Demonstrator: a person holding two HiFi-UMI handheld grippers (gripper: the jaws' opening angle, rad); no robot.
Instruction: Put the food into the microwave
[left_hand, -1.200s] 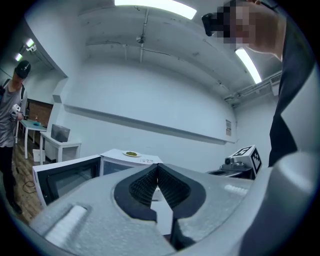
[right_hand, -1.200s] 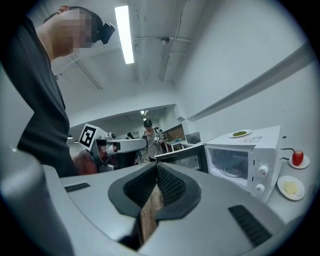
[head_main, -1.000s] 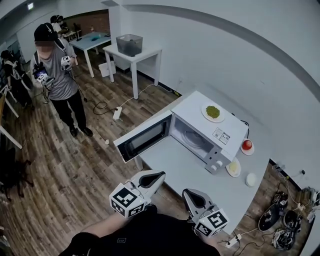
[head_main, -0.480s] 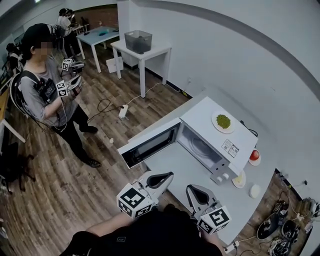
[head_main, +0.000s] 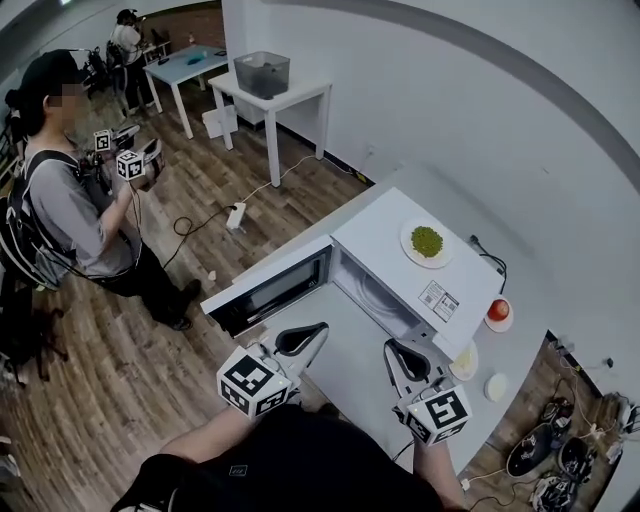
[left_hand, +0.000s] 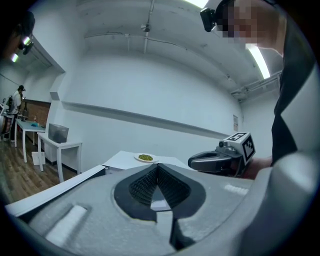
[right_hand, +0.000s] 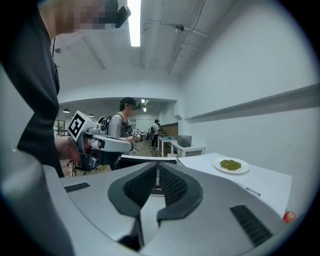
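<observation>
My left gripper (head_main: 305, 338) is clenched, its pads pressed tip to tip with nothing between them. My right gripper (head_main: 403, 358) is clenched and empty too. Both hover over the table (head_main: 350, 362) just in front of the microwave (head_main: 470, 272), the left one before its open door (head_main: 268, 290) and the right one before its control side. They sit near each other without touching, and each shows in the other's view.

The food (head_main: 427, 241), a green heap on a white plate (head_main: 407, 243), sits on top of the microwave, toward its back. Neither gripper touches it. The door hangs wide open at the microwave's left, and the cavity (head_main: 375, 292) shows its glass turntable.

On the table to the right of the microwave, a red round thing (head_main: 498, 308) rests on a saucer. Nearer me on that side lie a dish with something pale yellow (head_main: 465, 362) and a small white dish (head_main: 497, 387). Well to the left of the microwave, a person (head_main: 70, 215) stands on the wood floor (head_main: 150, 380) holding grippers.
</observation>
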